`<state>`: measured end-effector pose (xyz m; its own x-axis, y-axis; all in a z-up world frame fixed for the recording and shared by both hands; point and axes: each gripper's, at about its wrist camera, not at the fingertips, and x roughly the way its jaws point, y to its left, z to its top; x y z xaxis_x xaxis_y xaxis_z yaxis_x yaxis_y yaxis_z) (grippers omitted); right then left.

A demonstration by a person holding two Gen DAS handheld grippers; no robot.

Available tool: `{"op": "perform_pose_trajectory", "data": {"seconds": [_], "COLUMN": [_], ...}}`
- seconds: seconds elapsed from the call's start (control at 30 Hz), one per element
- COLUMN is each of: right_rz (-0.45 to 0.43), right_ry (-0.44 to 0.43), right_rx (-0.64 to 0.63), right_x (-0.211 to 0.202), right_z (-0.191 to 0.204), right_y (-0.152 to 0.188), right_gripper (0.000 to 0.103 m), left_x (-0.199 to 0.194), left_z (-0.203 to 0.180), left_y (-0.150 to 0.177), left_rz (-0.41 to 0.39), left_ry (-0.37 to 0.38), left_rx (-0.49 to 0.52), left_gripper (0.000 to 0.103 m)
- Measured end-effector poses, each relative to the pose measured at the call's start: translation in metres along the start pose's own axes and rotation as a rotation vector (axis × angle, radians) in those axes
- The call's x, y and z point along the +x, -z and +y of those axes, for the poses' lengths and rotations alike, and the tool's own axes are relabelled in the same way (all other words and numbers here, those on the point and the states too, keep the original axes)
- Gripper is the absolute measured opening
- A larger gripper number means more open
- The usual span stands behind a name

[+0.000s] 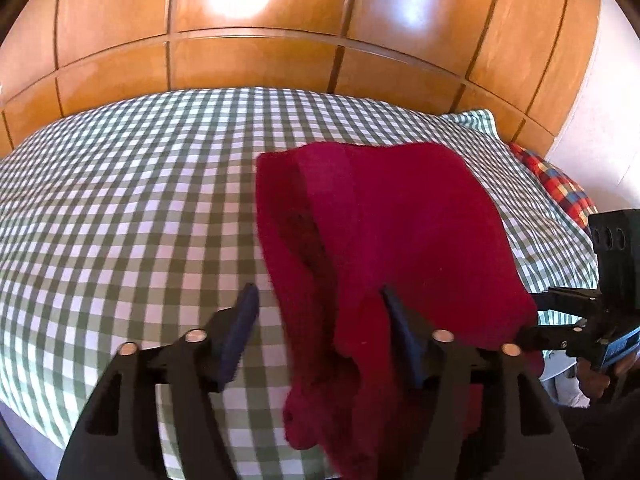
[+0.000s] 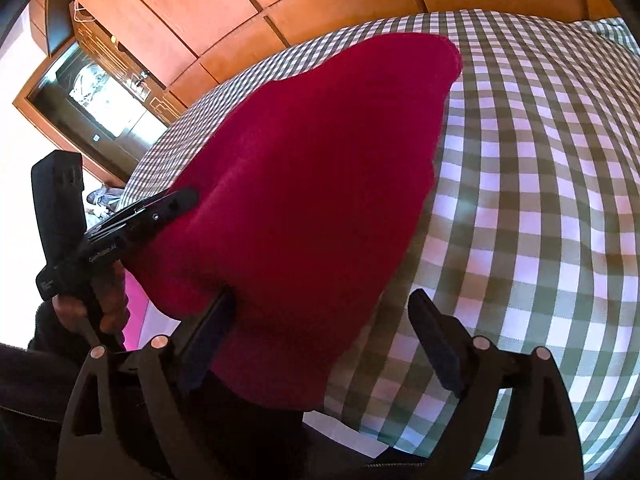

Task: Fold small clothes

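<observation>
A dark red knitted garment (image 1: 392,232) lies partly folded on the green-and-white checked bed cover (image 1: 128,208), its near end hanging over the bed edge. My left gripper (image 1: 320,296) is open, its jaws wide apart; the right fingertip (image 1: 390,300) touches the cloth and the garment drapes across the gap. In the right wrist view the garment (image 2: 312,168) fills the middle. My right gripper (image 2: 324,304) is open, with the left finger (image 2: 212,332) against the cloth's lower edge. Neither holds the cloth firmly.
A wooden panelled headboard (image 1: 256,52) runs behind the bed. A red, blue and yellow checked pillow (image 1: 556,184) lies at the far right. A dark cabinet with glass (image 2: 92,88) stands at the left of the right wrist view. The other gripper shows in each view (image 1: 580,328) (image 2: 120,232).
</observation>
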<state>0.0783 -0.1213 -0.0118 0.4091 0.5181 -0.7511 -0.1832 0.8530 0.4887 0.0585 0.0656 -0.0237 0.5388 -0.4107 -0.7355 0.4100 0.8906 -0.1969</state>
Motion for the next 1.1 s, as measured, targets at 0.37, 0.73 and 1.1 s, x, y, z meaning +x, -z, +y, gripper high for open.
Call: {"op": "perform_pose_trajectory", "data": {"seconds": [0.37,0.73,1.1], "right_rz": [-0.147,-0.049,-0.149], "right_ry": [-0.115,-0.283,-0.24], "right_rx": [0.213,0.274,0.205], "right_x": [-0.013,0.062,0.014], "right_z": [-0.048,-0.04,-0.042], "right_y": [-0.047,-0.054,-0.064], "right_gripper": [0.09,0.066,0.036], "left_x": [0.022,0.09,0.085], "left_z": [0.054,0.061,0.011], "left_y": [-0.037,-0.028,-0.06], "left_rz": [0.043,0.178,0.139], "left_ry": [0.231,0.513,0.624], "left_rx": [-0.334,-0.33,-0.264], "left_gripper": [0.081,0.061,0.04]}}
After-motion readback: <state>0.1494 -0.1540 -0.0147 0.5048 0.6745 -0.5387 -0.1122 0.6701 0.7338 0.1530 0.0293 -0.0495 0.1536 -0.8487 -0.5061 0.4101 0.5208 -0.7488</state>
